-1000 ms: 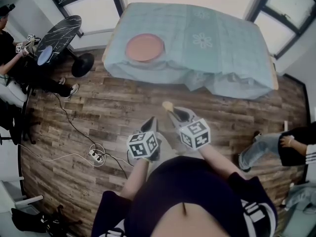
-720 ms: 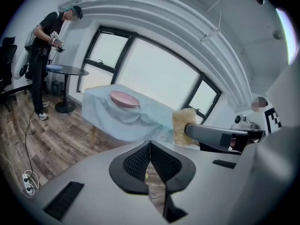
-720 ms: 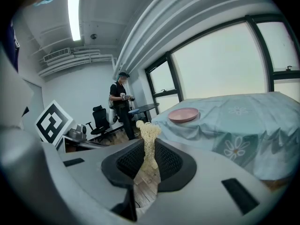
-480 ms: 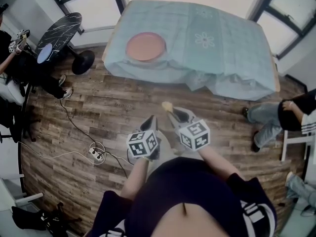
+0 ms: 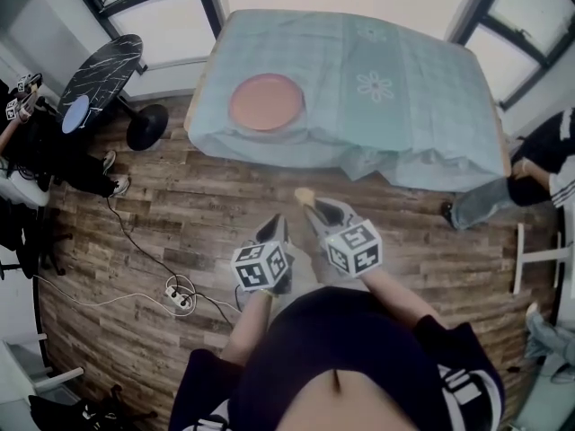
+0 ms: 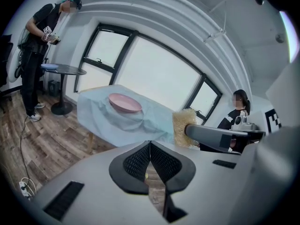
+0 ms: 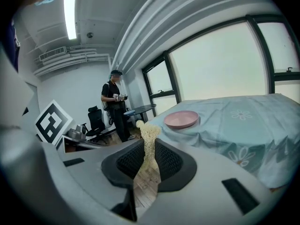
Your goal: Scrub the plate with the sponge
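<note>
"Grippers — what state?"
"Left gripper (image 6: pixel 150 149) is pinched shut, empty; right gripper (image 7: pixel 149 150) clamps the yellow sponge (image 7: pixel 147 134) upright."
"And the plate?"
"Pink plate (image 5: pixel 266 102) sits on the blue-clothed table (image 5: pixel 422 106) — well apart from both grippers, across wooden floor (image 5: pixel 180 205)."

The round, shallow pink plate (image 5: pixel 266 102) lies flat on the cloth-covered tabletop (image 5: pixel 404 106), at 11 o'clock in the head view. The pale yellow, fibrous sponge (image 5: pixel 305 194) stands on edge, pinched in the right claw (image 5: pixel 312 205), well apart from the plate.
</note>
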The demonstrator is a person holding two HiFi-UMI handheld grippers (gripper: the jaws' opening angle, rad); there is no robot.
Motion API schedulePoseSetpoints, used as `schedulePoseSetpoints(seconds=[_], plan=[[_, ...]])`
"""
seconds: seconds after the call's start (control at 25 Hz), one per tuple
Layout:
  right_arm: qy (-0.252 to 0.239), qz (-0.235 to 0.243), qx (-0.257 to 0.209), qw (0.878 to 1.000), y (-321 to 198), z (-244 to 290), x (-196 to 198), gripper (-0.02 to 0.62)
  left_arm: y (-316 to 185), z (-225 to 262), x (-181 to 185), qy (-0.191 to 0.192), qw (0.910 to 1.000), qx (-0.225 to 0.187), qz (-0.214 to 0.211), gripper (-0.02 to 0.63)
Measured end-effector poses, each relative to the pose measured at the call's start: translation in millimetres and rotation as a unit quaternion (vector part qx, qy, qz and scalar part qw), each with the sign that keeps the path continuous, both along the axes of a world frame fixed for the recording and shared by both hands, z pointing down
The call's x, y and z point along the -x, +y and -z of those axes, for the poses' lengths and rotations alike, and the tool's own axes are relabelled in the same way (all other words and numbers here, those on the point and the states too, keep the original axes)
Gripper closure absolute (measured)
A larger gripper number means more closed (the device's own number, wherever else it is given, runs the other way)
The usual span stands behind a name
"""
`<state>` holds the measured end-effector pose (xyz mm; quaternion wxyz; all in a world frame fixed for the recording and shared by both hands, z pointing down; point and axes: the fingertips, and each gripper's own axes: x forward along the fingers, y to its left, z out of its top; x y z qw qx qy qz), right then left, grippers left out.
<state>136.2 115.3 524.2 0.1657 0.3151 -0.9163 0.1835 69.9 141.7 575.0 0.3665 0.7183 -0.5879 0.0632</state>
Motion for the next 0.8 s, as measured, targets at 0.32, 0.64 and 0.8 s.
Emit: schedulePoseSetpoints(seconds=[0.32, 0.64, 0.8], plan=[[0.003, -0.025, 0.000, 1.000, -50.0, 3.8, 27.9, 0.529, -52.0, 4.9, 30.5, 0.004, 0.9998, 0.003, -0.021, 0.594], [0.006, -0.044, 0.000, 0.999, -96.1, 13.5, 63.6, 0.529, -98.7, 13.1, 71.8, 0.000, 0.9994, 0.006, -0.034, 0.594], [0.003, -0.052, -0.003, 0.999, -120.7, 15.2, 82.5, 0.528, -124.2, 13.3, 92.0, -0.004, 0.9990, 0.008, -0.044, 0.594]])
